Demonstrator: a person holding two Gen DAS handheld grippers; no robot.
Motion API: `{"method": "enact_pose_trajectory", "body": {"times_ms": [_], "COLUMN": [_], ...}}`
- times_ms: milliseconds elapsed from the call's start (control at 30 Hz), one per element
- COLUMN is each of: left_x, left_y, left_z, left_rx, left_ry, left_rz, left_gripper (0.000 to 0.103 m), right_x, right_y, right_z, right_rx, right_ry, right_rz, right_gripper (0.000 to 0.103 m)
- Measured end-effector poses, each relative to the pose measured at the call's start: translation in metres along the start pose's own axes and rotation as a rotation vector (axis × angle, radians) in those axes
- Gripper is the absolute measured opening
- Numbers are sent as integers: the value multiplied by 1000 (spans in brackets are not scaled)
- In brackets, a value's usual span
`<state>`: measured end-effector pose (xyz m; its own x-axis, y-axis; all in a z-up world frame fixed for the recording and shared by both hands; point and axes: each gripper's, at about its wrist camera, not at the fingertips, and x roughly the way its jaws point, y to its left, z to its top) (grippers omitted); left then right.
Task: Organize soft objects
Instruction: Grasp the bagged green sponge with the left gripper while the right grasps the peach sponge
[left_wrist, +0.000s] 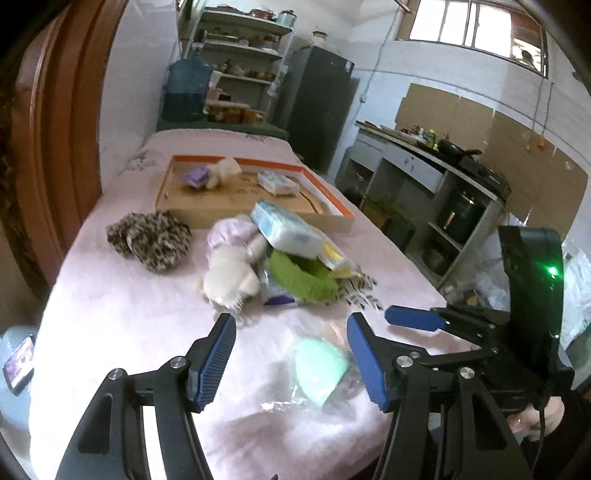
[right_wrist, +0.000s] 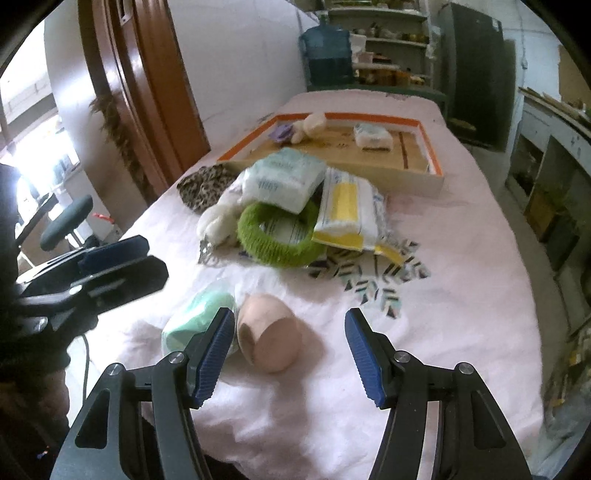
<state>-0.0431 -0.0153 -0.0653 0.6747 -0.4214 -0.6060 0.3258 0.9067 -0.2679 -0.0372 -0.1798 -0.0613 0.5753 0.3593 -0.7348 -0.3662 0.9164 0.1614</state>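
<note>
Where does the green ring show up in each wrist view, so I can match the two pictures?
Left wrist view: the green ring sits just right of centre, in the pile on the pink cloth, under a tissue pack.
Right wrist view: the green ring sits just left of centre, in the same pile.
Shared landmark: the orange-rimmed box behind the pile.

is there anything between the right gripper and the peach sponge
Nothing visible. The right gripper is open, and the peach sponge lies on the pink cloth just ahead, close to its left finger, with the mint sponge beside it.
</note>
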Motion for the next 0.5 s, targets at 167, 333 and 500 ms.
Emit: {"method": "enact_pose_trajectory", "body": {"times_ms": [167, 333, 500], "left_x": [5, 12, 23], "left_y": [-1, -1, 1], "left_z": [-7, -12, -21], "left_rx": [5, 7, 3], "left_ry": [26, 58, 102], "left_rz": [-27, -54, -64], "left_gripper": [62, 62, 61], "right_x": [7, 12, 17], "right_y": [-2, -2, -3], "right_z": [-1, -3, -5], "right_rx": [15, 15, 28], "right_ry": [18, 32, 39], "right_rz": [18, 46, 82], "right_gripper": [64, 64, 64]}}
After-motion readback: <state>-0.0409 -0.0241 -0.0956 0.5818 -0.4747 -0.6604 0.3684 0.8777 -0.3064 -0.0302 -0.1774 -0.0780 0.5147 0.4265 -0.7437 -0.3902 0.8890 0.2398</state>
